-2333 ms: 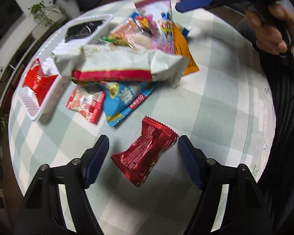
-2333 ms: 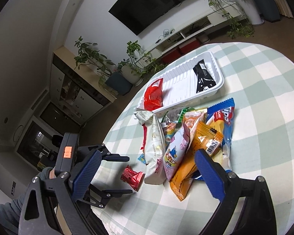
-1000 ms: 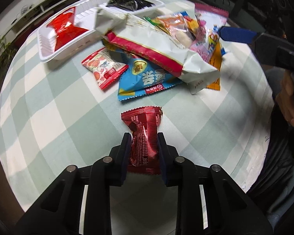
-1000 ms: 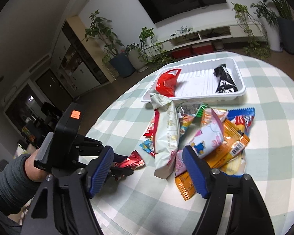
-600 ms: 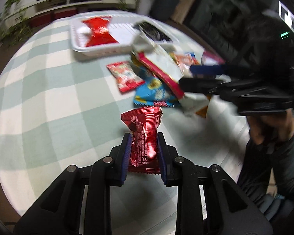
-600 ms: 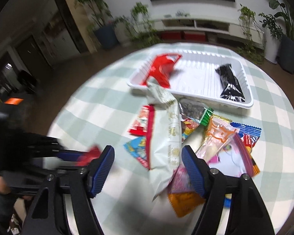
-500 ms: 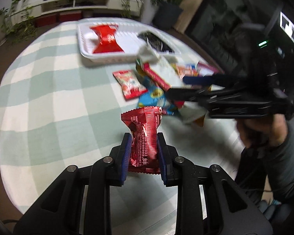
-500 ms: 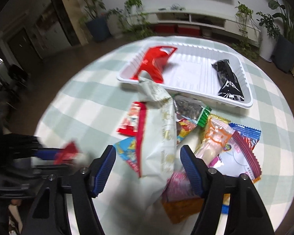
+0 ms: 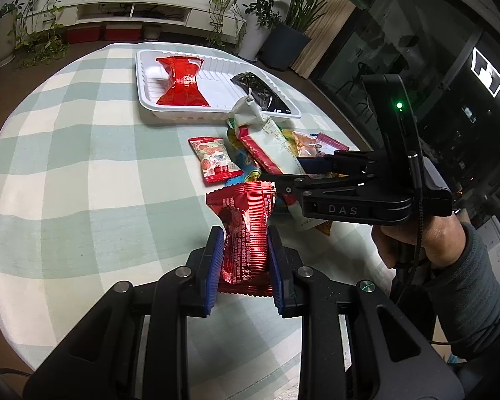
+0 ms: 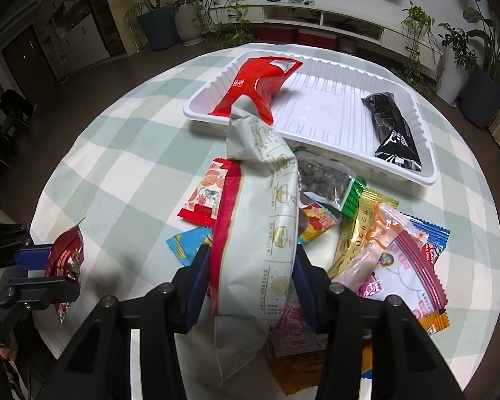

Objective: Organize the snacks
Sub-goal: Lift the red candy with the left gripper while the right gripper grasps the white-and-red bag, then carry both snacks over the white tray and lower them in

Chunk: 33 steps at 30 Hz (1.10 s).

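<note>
My left gripper [image 9: 245, 266] is shut on a dark red foil snack packet [image 9: 245, 230] and holds it above the checked tablecloth; it also shows in the right wrist view [image 10: 66, 260]. My right gripper [image 10: 250, 283] is shut on a long white bag with a red stripe [image 10: 260, 233], whose far end reaches the tray. A white tray [image 10: 333, 116] at the far side holds a bright red packet [image 10: 256, 83] and a black packet [image 10: 393, 130]. The tray also shows in the left wrist view [image 9: 216, 83].
A pile of loose snack packets [image 10: 383, 250] lies under and right of the white bag, with a small red-and-white packet [image 9: 215, 163] on its left. The round table has a green checked cloth [image 9: 83, 166]. Plants and a TV shelf stand behind.
My right gripper has closed on the white bag, which was lying between its open jaws. My left gripper keeps holding the dark red packet, lifted and turned toward the tray.
</note>
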Tool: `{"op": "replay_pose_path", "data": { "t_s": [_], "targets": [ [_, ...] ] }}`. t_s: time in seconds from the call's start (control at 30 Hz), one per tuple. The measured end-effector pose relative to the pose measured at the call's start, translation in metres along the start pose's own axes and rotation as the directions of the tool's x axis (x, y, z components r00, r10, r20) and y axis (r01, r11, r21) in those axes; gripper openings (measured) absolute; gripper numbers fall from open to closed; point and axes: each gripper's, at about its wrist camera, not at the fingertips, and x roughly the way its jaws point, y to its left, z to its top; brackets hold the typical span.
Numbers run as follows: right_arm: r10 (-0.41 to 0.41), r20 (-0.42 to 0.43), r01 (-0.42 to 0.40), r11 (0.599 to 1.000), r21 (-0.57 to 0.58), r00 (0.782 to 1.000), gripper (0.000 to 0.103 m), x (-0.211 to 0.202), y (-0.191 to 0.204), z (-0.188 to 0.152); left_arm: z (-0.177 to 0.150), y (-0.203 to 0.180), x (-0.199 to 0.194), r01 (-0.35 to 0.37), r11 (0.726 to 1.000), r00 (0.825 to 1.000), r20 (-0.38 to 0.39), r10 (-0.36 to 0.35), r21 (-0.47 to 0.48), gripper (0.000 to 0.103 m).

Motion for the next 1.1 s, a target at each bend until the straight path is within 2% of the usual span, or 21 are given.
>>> {"op": "replay_pose_path", "data": {
  "t_s": [0.1, 0.2, 0.23, 0.47, 0.63, 0.87, 1.0, 1.1],
  "targets": [
    [0.005, 0.004, -0.005, 1.0, 0.009, 1.0, 0.047, -0.001, 0.0, 0.0, 0.0, 0.001, 0.002, 0.0, 1.0, 1.0, 0.006, 0.0, -0.006, 0.024],
    [0.017, 0.012, -0.017, 1.0, 0.025, 1.0, 0.041, -0.003, -0.001, -0.001, -0.001, 0.003, 0.003, 0.004, 1.0, 1.0, 0.01, -0.004, -0.016, 0.024],
    [0.022, 0.017, -0.022, 0.999, 0.033, 1.0, 0.035, -0.005, -0.002, -0.002, -0.001, 0.003, 0.003, 0.005, 1.0, 1.0, 0.011, -0.005, -0.018, 0.024],
    [0.059, 0.04, -0.061, 0.997, 0.056, 0.997, 0.034, -0.013, 0.0, -0.003, -0.002, 0.005, 0.003, 0.009, 0.999, 1.0, 0.02, -0.008, -0.031, 0.024],
    [0.103, 0.09, -0.111, 0.99, 0.089, 0.991, 0.034, -0.03, -0.002, -0.004, 0.0, 0.007, -0.001, 0.011, 0.999, 0.999, 0.035, -0.01, -0.044, 0.024],
    [0.211, 0.2, -0.244, 0.957, 0.159, 0.957, 0.034, -0.069, -0.019, -0.003, 0.014, 0.007, -0.007, 0.025, 0.998, 0.998, 0.065, -0.022, -0.054, 0.024],
    [0.235, 0.255, -0.29, 0.935, 0.204, 0.938, 0.034, -0.088, -0.041, 0.0, 0.03, 0.006, -0.009, 0.03, 0.998, 0.996, 0.089, -0.025, -0.054, 0.023],
    [0.224, 0.295, -0.3, 0.922, 0.244, 0.929, 0.034, -0.101, -0.066, 0.001, 0.047, 0.009, -0.011, 0.029, 0.998, 0.994, 0.11, -0.022, -0.056, 0.024]
  ]
}}
